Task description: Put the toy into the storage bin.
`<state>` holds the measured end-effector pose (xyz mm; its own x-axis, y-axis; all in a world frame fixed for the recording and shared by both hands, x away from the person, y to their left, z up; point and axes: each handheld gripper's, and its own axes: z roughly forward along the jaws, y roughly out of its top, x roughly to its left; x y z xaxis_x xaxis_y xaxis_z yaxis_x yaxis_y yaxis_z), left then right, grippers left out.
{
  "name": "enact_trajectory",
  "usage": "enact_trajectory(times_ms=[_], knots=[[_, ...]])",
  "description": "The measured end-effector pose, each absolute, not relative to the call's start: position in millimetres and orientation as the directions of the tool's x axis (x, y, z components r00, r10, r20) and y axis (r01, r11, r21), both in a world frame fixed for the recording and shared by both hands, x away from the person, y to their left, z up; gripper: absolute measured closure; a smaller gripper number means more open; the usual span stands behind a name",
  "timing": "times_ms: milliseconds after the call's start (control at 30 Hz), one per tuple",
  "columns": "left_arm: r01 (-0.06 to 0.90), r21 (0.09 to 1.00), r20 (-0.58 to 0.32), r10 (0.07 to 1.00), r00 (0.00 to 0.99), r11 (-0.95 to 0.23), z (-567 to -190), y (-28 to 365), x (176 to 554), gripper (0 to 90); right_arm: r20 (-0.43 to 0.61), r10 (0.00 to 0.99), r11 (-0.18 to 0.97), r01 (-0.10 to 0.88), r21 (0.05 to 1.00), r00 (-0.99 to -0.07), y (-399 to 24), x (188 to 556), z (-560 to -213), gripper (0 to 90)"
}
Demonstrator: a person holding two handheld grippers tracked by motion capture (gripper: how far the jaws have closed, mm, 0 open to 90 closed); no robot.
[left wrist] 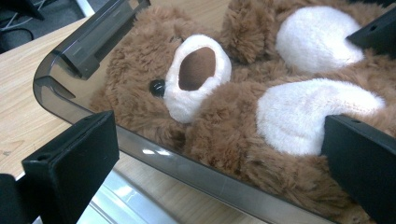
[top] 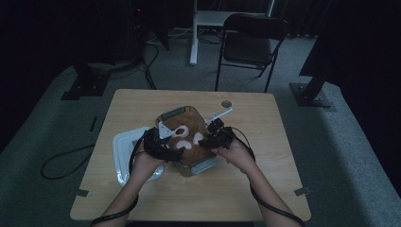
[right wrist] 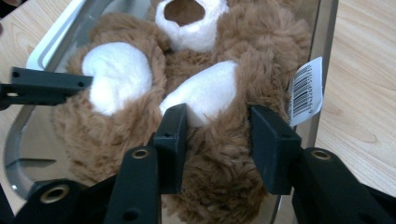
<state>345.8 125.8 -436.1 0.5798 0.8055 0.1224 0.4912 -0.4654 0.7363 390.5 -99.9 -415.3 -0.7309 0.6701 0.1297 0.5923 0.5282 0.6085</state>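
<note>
Wooden table on grey carpet, dark room.

Both grippers are black. The left gripper has two flat, blocky jaws with square ends, a small round hole near each tip. A grey three-cornered plate sits behind its jaws. The right gripper has matte rectangular pads on thicker arms, with brass-ringed screw holes just behind the pads. A black cable trails back from each gripper along the forearm. The forearms are unsleeved.
</note>
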Motion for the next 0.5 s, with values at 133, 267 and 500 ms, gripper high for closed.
enact_trajectory(times_ms=[133,267,500], knots=[[0.478,0.723,0.168,0.798,0.579,-0.499,-436,120,346,0.5,0.106,0.666,0.565,0.592,0.574,-0.738,-92,395,-420,57.8],[0.481,0.684,0.215,0.781,0.586,-0.549,-434,111,352,0.5,0.08,0.655,0.615,0.591,0.522,-0.752,-84,398,-423,58.8],[0.514,0.56,0.251,0.724,0.642,-0.65,-438,94,370,0.6,0.074,0.635,0.687,0.606,0.402,-0.769,-72,407,-431,60.6]])
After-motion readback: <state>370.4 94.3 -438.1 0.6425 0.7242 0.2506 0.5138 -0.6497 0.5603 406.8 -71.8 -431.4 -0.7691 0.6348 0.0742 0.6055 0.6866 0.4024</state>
